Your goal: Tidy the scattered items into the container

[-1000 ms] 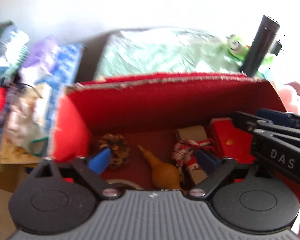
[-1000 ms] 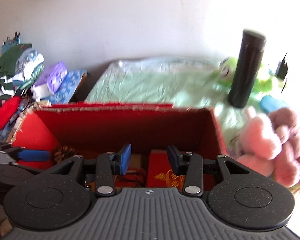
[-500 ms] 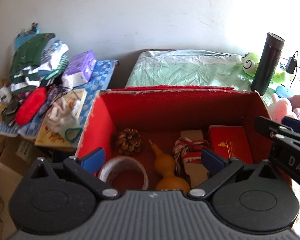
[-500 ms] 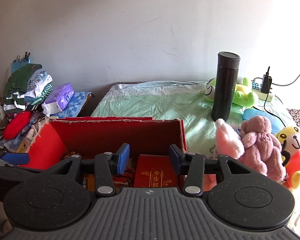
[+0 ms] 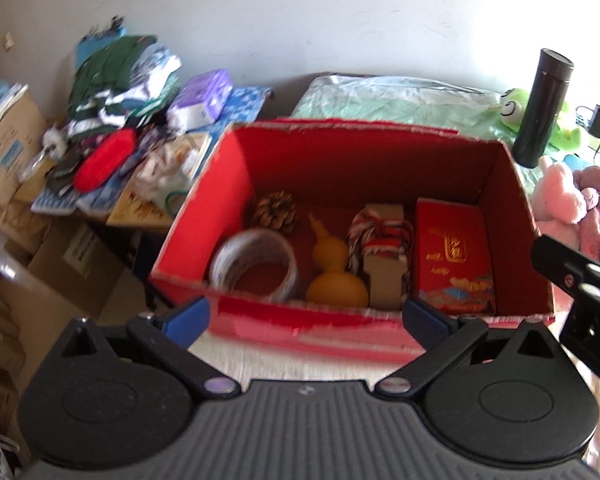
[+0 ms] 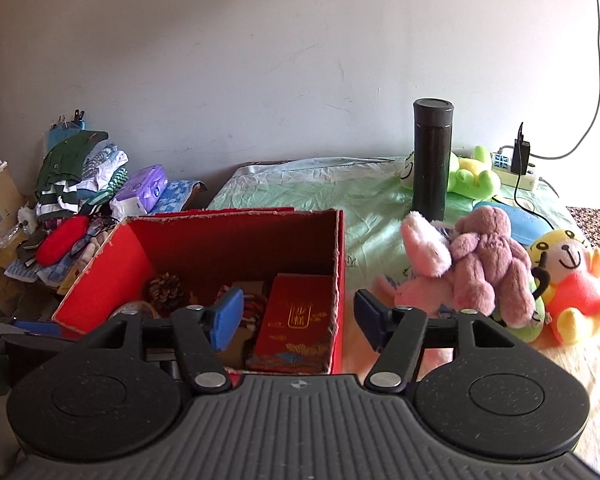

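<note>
A red cardboard box (image 5: 228, 184) (image 6: 112, 276) stands open on the bed. Inside lie a pine cone (image 5: 275, 211), a tape roll (image 5: 256, 268), a yellow gourd (image 5: 332, 276), a red-and-white rope on a cardboard piece (image 5: 382, 240) and a red packet (image 5: 454, 256) (image 6: 296, 324). My left gripper (image 5: 306, 318) is open and empty, just in front of the box's near wall. My right gripper (image 6: 298, 318) is open and empty, above the box's right wall; it also shows at the right edge of the left wrist view (image 5: 580, 292).
Plush toys (image 6: 488, 264) and a yellow plush (image 6: 572, 280) lie right of the box. A black flask (image 6: 431, 160) and a green frog plush (image 6: 470, 174) stand behind on the green sheet. A power strip (image 6: 518, 168) is at back right. Clothes and cardboard boxes (image 5: 112, 92) pile at the left.
Both grippers have pulled back and up from the box, so more of the room shows. The right gripper's fingers have opened wider. The left gripper stays open.
</note>
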